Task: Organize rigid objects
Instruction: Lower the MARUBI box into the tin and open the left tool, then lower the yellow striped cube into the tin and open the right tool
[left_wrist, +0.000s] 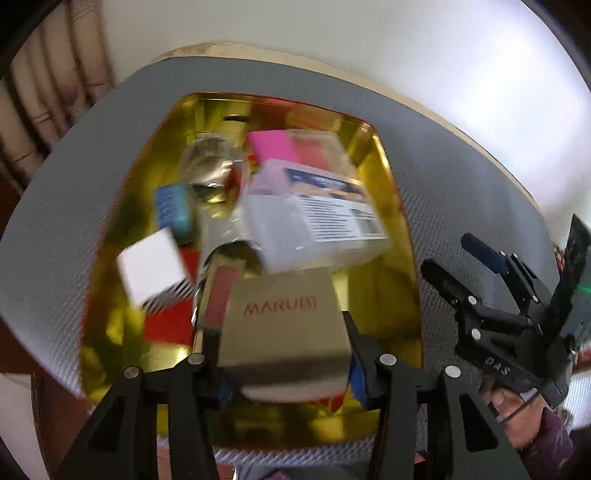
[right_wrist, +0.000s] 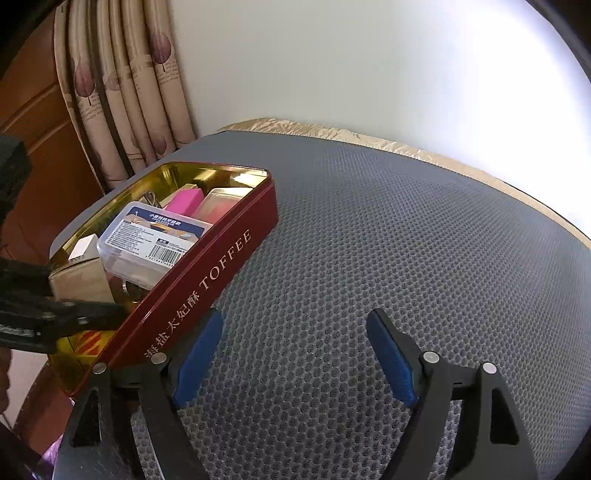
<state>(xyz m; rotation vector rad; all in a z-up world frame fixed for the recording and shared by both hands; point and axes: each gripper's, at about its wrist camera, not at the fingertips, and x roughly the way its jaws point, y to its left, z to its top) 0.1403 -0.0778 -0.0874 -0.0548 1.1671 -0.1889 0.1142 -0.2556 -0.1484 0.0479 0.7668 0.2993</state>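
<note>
A red toffee tin (right_wrist: 221, 258) with a gold inside (left_wrist: 391, 280) stands on the grey mat. It holds a clear plastic box with a printed label (left_wrist: 317, 218), a pink block (left_wrist: 271, 147), a white cube (left_wrist: 151, 269), a blue box (left_wrist: 173, 210) and a glass jar (left_wrist: 207, 162). My left gripper (left_wrist: 282, 343) is shut on a beige MARUBI box (left_wrist: 284, 321) just above the tin's near end. My right gripper (right_wrist: 295, 354) is open and empty over the mat, right of the tin; it also shows in the left wrist view (left_wrist: 458, 258).
The grey honeycomb mat (right_wrist: 388, 240) covers a round table with a tan cloth edge (right_wrist: 332, 131). A curtain (right_wrist: 122, 92) and wooden furniture stand behind the tin at the left. A white wall is behind the table.
</note>
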